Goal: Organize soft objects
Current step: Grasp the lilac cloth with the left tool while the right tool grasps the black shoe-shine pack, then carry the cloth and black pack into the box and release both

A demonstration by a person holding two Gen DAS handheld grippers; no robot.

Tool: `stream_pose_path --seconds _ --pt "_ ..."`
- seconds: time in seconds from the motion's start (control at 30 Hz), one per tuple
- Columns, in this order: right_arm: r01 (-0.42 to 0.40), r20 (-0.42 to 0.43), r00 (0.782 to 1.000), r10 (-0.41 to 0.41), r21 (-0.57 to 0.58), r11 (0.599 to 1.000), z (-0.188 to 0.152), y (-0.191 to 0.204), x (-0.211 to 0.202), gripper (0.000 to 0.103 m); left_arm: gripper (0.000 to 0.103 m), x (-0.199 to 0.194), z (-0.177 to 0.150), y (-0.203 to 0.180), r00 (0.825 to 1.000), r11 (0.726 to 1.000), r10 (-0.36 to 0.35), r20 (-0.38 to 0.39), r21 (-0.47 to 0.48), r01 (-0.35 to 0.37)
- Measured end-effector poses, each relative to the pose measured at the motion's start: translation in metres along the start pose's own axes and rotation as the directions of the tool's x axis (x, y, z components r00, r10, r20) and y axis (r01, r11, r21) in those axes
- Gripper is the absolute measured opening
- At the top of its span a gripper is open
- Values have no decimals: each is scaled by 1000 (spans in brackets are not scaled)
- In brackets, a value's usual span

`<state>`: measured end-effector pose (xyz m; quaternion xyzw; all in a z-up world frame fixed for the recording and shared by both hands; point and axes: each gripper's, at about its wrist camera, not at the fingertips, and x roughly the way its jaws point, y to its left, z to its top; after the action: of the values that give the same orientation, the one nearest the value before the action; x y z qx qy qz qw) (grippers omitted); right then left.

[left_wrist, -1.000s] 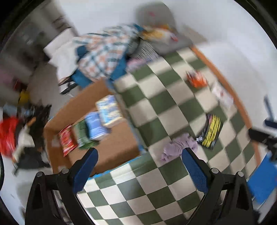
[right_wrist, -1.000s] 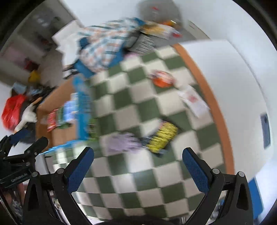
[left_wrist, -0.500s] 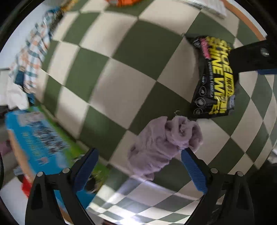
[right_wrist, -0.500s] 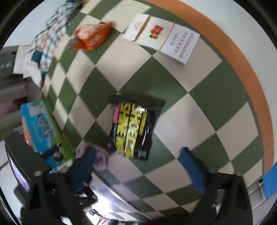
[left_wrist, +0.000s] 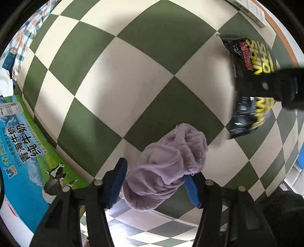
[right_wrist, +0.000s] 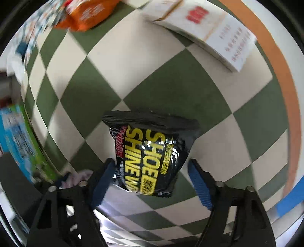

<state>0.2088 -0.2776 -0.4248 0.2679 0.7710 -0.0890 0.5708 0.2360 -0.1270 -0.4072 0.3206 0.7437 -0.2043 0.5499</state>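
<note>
Green-and-cream chequered cloth [left_wrist: 133, 79] covers the work surface, orange-edged at 2 o'clock in the right wrist view. Milk carton box [left_wrist: 24, 157], blue and green print, at 8 o'clock in the left view, probably the sorting bin. Left gripper [left_wrist: 154, 180]: jaws have just been closing, now part-way in around the lilac fleece cloth [left_wrist: 167, 161]; the right pad touches the fabric, the left pad sits just beside it, so a full pinch cannot be confirmed. Cloth lies bunched, at 6 o'clock, likely to be lifted whole. Right gripper [right_wrist: 152, 178]: jaws likewise just closing around the black shoe-shine wipes pack [right_wrist: 150, 152]; left pad touching, right pad apart. Pack lies flat, near centre. Orange pouch [right_wrist: 85, 17] at 11 o'clock, white carton [right_wrist: 218, 34] at 1 o'clock, both untouched
</note>
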Motion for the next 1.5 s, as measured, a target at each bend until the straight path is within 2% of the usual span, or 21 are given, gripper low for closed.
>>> stream_pose_path --seconds 0.07,0.17,0.27,0.33,0.4,0.5,0.53,0.67,0.77,0.87,0.9,0.93,1.03,1.1,1.13,1.23,1.33,1.43,1.5 --pt "53 12 999 -52 -63 997 -4 1 -3 61 55 -1 0 -6 1000 1000 22 6 16 -22" --pt "129 29 991 -127 -115 985 -9 -9 -9 61 55 -1 0 -11 999 999 39 13 27 -39" --pt "220 59 975 -213 -158 963 -14 -24 -15 61 56 -2 0 -16 999 998 46 16 34 -46" --pt "257 65 966 -249 -176 950 -18 -33 -18 61 60 -2 0 -17 999 998 48 15 44 -48" --pt "260 58 966 -253 -186 948 -20 -36 -19 63 65 -4 -4 -21 999 998 46 7 47 -46" --pt "220 37 976 -217 -197 955 -25 -33 -18 70 65 7 -4 -22 1000 998 -13 -24 55 14" --pt "213 30 977 -211 -195 957 -27 -35 -18 72 69 8 -4 -21 999 998 -32 -34 60 34" --pt "206 -2 978 -210 -194 959 -36 -36 -3 75 76 12 -5 -32 999 995 -10 -39 94 14" --pt "191 17 982 -191 -181 965 -42 -34 1 82 72 12 -6 -36 999 998 -17 -30 68 19" --pt "214 50 977 -208 -174 961 -46 -33 0 82 56 7 -11 -38 999 999 -41 -9 33 41" --pt "222 58 975 -215 -177 959 -49 -30 0 82 46 5 -11 -39 999 999 -45 5 27 44" --pt "236 67 971 -227 -184 954 -53 -27 1 81 45 3 -12 -41 999 999 -36 16 19 36" --pt "252 104 966 -235 -196 948 -72 -15 2 73 43 -1 -16 -47 998 999 -34 51 -25 36" --pt "251 123 965 -230 -189 949 -81 -12 -1 58 43 -3 -19 -49 997 998 -33 72 -56 37" --pt "249 130 965 -227 -184 951 -84 -12 -3 56 42 -7 -22 -46 995 995 -44 87 -81 51" --pt "248 130 965 -226 -192 950 -91 -10 -6 51 42 -13 -37 -47 986 985 -89 138 -137 108" --pt "229 125 970 -207 -191 954 -90 -20 -18 49 42 -30 -52 -49 968 966 -138 208 -188 178" --pt "211 147 972 -183 -205 956 -105 -20 -36 49 42 -51 -69 -50 943 941 -178 283 -232 247" --pt "201 168 972 -166 -219 955 -113 -19 -50 49 42 -71 -86 -51 925 931 -160 344 -258 257"
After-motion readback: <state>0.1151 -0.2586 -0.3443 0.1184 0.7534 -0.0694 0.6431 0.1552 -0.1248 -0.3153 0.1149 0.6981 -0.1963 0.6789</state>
